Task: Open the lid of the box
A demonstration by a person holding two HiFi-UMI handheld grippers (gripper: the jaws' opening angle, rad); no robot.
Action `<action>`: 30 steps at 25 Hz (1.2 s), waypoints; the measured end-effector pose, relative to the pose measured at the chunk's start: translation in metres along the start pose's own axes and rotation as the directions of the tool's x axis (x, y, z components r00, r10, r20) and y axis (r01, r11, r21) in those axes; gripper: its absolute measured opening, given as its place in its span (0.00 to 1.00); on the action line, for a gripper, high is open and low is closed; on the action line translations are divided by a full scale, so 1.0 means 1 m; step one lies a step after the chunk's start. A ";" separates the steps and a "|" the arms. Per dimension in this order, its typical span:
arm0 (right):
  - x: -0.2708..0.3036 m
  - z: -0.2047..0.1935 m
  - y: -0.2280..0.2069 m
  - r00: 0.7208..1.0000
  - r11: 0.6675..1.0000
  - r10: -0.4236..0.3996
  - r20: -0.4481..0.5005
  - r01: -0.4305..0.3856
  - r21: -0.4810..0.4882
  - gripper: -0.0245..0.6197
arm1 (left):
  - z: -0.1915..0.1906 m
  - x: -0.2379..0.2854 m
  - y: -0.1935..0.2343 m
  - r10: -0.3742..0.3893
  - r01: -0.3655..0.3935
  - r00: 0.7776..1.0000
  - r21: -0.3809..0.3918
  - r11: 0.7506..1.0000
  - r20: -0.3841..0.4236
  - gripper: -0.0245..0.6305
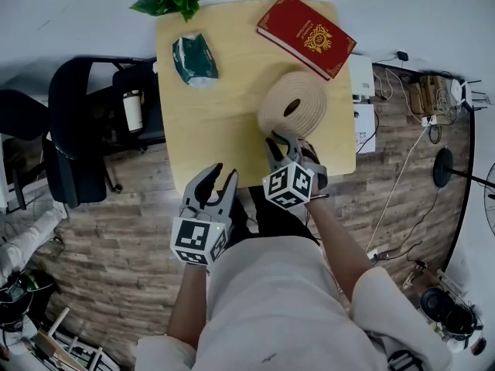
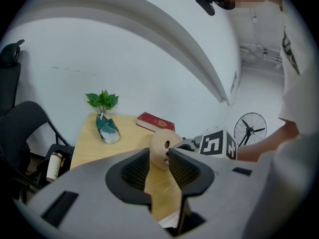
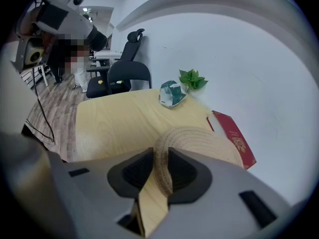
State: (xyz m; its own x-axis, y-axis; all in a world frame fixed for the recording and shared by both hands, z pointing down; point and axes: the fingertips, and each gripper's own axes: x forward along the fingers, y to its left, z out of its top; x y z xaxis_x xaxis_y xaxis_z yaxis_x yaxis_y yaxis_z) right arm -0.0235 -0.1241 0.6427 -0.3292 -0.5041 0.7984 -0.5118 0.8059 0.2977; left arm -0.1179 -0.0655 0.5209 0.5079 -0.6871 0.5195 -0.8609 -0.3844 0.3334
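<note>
I've got R gripper [image 1: 278,140] jaws clamped on the lid [image 1: 292,105] rim, near tabletop [image 1: 209,122] front-right corner. L gripper [image 1: 216,178] jaws apart, empty. Lid not lifted yet imo.

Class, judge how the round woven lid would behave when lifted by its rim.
The woven lid looks coiled from rope, so probably light, slightly flexible. Tilted on edge, it may roll if released. Its coarse weave should resist slipping.
</note>
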 end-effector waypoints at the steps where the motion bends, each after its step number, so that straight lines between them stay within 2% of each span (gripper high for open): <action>1: -0.001 0.001 0.000 1.000 1.000 0.005 0.004 -0.005 0.008 0.18 | 0.001 0.000 0.000 0.001 -0.001 1.000 0.001 1.000 0.002 0.21; 30: -0.057 0.024 -0.019 0.983 0.985 0.086 0.163 -0.108 0.132 0.16 | 0.039 0.016 -0.023 0.027 -0.031 0.997 0.053 0.998 0.071 0.21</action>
State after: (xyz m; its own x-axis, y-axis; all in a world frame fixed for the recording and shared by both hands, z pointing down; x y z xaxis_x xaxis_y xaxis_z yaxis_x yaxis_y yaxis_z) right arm -0.0145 -0.1179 0.5792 -0.4969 -0.4764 0.7253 -0.5733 0.8077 0.1377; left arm -0.0910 -0.0923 0.4908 0.4811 -0.7392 0.4713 -0.8765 -0.3950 0.2752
